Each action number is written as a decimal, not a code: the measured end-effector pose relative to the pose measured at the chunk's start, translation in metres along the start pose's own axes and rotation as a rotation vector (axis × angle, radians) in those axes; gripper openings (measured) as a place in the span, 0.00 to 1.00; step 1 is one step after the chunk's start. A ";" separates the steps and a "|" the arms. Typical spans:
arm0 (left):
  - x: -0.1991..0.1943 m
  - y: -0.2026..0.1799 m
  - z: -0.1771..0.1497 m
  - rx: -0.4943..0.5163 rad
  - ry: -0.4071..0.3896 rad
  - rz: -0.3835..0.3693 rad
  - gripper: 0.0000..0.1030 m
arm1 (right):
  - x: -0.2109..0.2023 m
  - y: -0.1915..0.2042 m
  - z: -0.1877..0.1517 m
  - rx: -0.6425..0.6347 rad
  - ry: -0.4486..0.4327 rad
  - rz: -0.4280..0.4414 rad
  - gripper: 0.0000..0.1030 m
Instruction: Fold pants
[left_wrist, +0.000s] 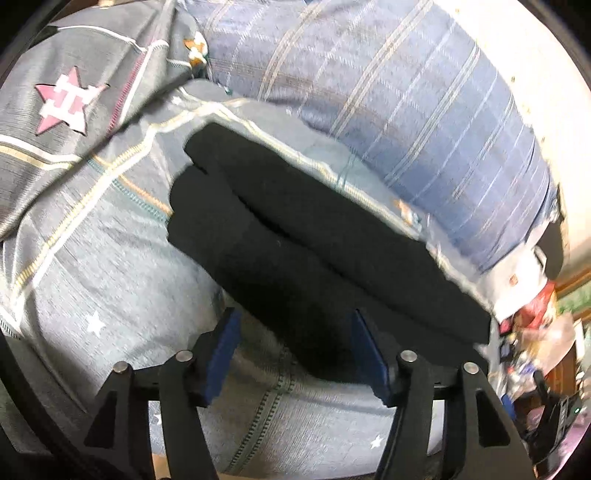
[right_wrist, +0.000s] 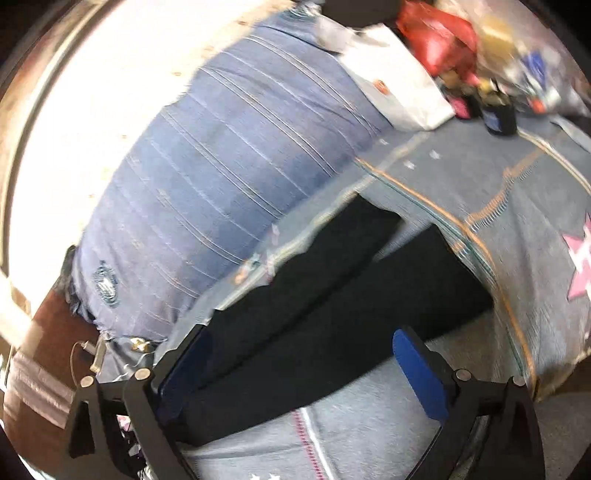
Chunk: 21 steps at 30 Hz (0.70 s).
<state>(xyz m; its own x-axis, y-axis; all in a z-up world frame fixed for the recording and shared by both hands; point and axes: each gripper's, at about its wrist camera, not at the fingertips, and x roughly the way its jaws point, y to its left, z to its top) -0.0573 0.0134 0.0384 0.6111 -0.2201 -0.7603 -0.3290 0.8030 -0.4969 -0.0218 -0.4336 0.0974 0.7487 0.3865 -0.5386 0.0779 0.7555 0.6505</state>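
The black, soft-fabric pants (left_wrist: 314, 240) lie on the grey star-patterned bedspread (left_wrist: 92, 258) beside a blue striped pillow (left_wrist: 406, 92), legs together lengthwise but apparently not yet folded across. Both the left tool (left_wrist: 295, 354) and right tool (right_wrist: 306, 373) gape open, holding nothing, so most folding seems left.

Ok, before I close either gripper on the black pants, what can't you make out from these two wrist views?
- Waistband end of the black pants: left wrist view, hidden between and below the left gripper.
- Whether the right gripper touches fabric: right wrist view, motion blur and its near finger cover the contact.
- Clutter beyond the white pillow: too blurred to identify.
- Layer count in the pants: black on black, no visible seams.
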 end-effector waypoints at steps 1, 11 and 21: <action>-0.002 0.001 0.005 -0.011 0.002 -0.003 0.69 | 0.001 0.001 0.002 0.012 0.018 0.029 0.97; 0.061 -0.054 0.054 0.045 0.278 -0.028 0.70 | 0.070 -0.020 0.108 0.124 0.086 -0.108 0.97; 0.077 -0.059 0.047 0.037 0.217 -0.070 0.55 | 0.131 -0.071 0.113 0.116 0.253 -0.296 0.76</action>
<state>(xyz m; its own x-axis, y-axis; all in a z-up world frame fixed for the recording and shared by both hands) 0.0428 -0.0252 0.0288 0.4612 -0.3867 -0.7986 -0.2620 0.8006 -0.5389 0.1447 -0.4964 0.0408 0.4983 0.2899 -0.8171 0.3505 0.7946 0.4957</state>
